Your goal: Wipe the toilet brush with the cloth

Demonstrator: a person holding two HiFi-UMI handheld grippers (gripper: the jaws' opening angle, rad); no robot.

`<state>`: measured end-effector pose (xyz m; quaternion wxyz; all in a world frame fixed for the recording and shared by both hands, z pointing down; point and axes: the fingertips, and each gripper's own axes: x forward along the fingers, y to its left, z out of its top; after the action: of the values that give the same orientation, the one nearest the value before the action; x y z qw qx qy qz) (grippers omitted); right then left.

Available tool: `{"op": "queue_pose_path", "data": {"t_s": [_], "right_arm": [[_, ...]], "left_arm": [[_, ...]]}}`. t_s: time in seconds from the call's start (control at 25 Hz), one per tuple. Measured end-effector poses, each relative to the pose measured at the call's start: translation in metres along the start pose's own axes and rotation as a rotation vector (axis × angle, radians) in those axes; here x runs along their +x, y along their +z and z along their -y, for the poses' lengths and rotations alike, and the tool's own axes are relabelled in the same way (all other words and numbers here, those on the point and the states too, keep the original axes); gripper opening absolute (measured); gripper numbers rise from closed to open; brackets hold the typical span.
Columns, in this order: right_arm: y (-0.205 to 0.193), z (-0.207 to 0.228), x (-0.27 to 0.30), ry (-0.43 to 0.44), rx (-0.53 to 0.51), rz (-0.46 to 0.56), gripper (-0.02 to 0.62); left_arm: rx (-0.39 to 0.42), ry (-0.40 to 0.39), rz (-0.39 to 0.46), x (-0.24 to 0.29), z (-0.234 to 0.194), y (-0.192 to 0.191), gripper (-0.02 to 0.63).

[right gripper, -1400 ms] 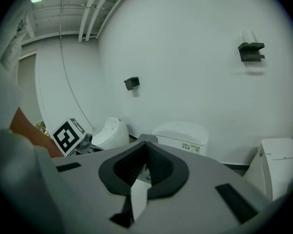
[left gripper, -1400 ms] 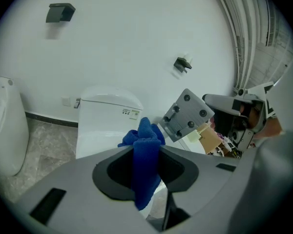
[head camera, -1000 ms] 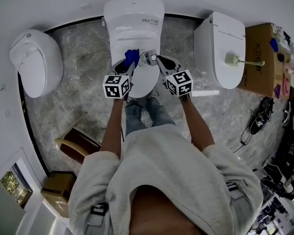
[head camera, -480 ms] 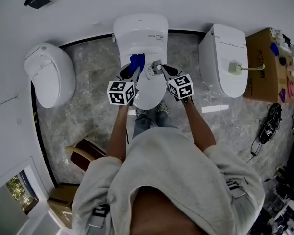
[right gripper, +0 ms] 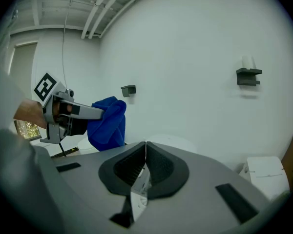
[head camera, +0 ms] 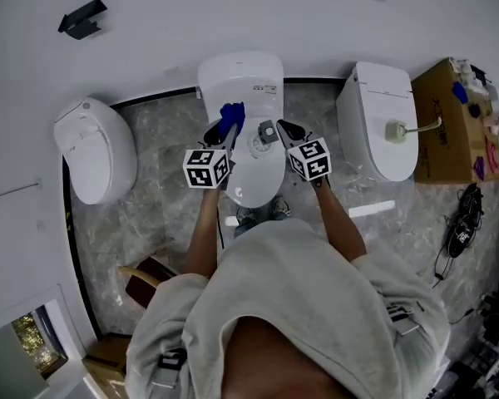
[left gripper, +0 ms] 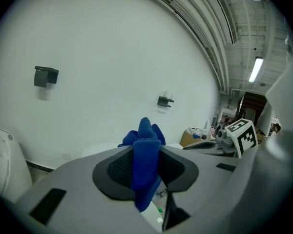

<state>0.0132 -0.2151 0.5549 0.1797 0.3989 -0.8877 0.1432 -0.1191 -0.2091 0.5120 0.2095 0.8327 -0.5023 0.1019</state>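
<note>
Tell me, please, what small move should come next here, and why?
Probably carry the right gripper rightward toward the toilet brush, opening its jaws on the way. The left gripper is shut on the blue cloth, the right gripper's jaws are together on nothing, and the brush lies untouched on the lid of the right-hand toilet.

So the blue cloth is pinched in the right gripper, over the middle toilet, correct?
Not quite. The blue cloth is pinched in the left gripper, not the right gripper, whose jaws are shut with nothing between them. The left gripper view shows it. It is over the middle toilet, as you said.
</note>
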Motion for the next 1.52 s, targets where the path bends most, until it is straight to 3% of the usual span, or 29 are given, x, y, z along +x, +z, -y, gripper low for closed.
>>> {"op": "queue_pose_path", "data": {"t_s": [0.76,1.52], "right_arm": [[0.084,0.024,-0.037,-0.092,-0.085,0.185,0.031],[0.092,0.024,-0.037,-0.107,-0.073,0.198,0.031]], "left_arm": [[0.078,0.014,0.113,-0.009,-0.002,0.058,0.121],[0.067,0.017,0.097,-0.015,-0.007,0.048,0.121]]}}
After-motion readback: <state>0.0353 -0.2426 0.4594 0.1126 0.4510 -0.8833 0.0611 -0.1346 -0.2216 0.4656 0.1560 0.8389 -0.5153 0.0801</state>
